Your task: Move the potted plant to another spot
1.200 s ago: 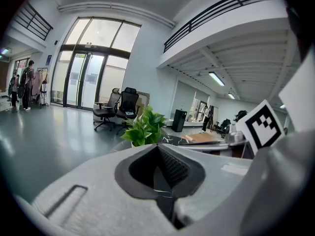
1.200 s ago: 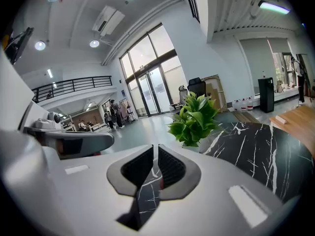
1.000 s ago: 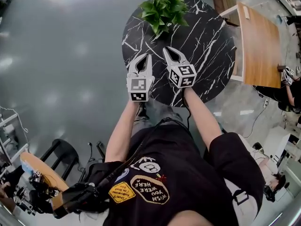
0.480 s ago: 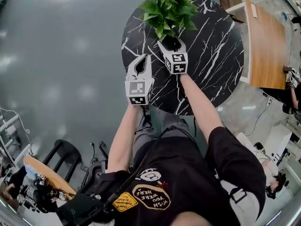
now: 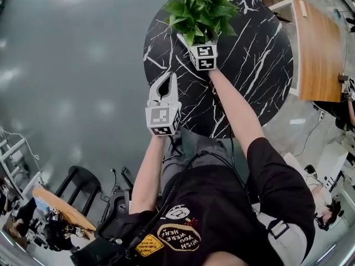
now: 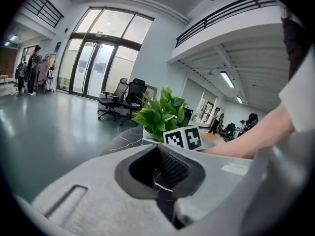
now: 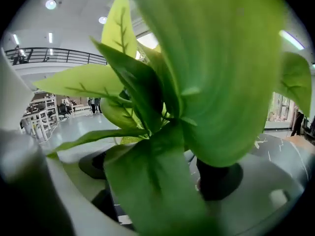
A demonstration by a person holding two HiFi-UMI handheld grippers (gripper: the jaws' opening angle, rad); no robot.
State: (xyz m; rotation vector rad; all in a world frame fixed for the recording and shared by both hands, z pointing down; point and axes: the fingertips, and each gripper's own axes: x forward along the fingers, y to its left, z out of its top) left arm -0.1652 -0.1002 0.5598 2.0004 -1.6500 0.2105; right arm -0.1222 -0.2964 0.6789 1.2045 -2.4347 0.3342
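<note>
Here, potted plant [image 5: 201, 10] leaves over jaws of right gripper [image 5: 192, 39], left gripper [image 5: 167, 77] apart

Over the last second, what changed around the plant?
The right gripper moved forward across the table into the leaves of the potted plant; whether it has gripped anything is hidden. The left gripper stayed back, shut, and the plant stayed put.

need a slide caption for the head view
Right claw open among the leaves of the plant on a black marble table; left claw shut near the rim.
</note>
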